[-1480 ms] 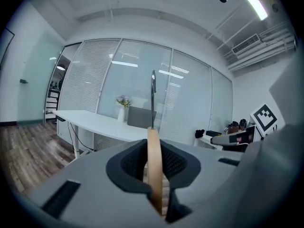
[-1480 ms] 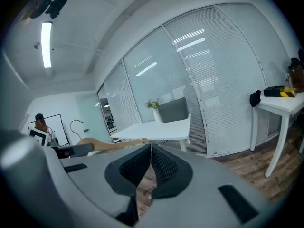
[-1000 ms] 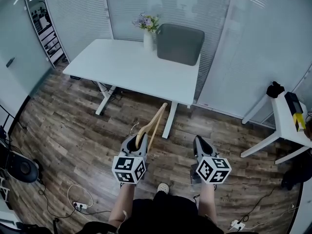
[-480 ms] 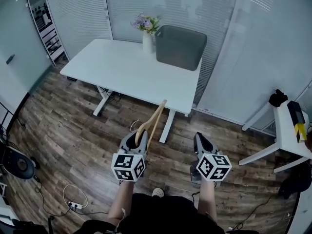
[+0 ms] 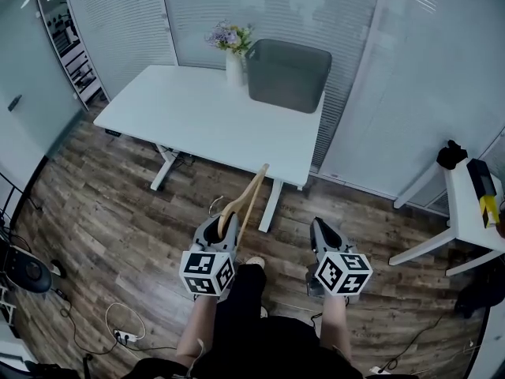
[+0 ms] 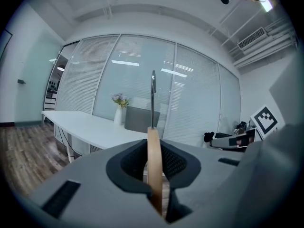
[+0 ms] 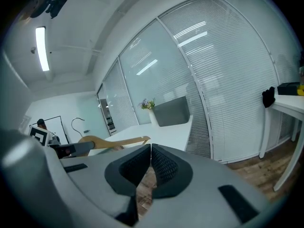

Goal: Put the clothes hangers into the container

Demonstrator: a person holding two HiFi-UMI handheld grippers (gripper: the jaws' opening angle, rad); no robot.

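The left gripper (image 5: 218, 229) is clamped on the single wooden clothes hanger (image 5: 251, 195). The wood stands edge-on between its jaws, with the metal hook rising ahead (clearest in the left gripper view). The right gripper (image 5: 322, 231), near it, has its jaws pressed together on nothing. Both of the grippers are over the wood floor (image 5: 110, 219), short of the near edge of the white table (image 5: 189, 109). One grey container (image 5: 288, 75) stands at the tabletop's far right corner, with one vase of flowers (image 5: 233, 55) just beside it along the far edge.
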